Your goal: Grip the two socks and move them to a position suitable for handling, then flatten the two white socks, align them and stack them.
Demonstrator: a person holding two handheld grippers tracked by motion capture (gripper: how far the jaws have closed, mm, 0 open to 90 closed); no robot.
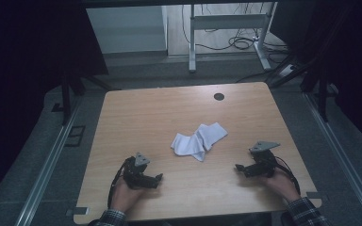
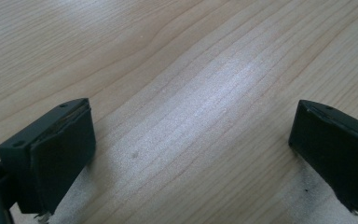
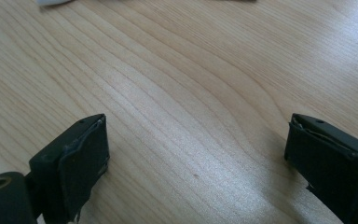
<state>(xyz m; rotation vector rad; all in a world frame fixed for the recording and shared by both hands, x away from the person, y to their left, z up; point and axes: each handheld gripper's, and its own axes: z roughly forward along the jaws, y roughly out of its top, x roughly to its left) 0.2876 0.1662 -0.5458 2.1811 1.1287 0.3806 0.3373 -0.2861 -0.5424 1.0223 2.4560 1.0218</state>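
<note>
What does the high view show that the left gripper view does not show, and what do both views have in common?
High view alone: the crumpled white cloth lying mid-table, the right hand-held gripper, both of the person's hands, the round hole near the far edge, and the floor with cables.

Left gripper view alone: the wood grain close up between two wide-apart black jaws, with nothing between them.

Both: the wooden table and the left hand-held gripper, open.
</note>
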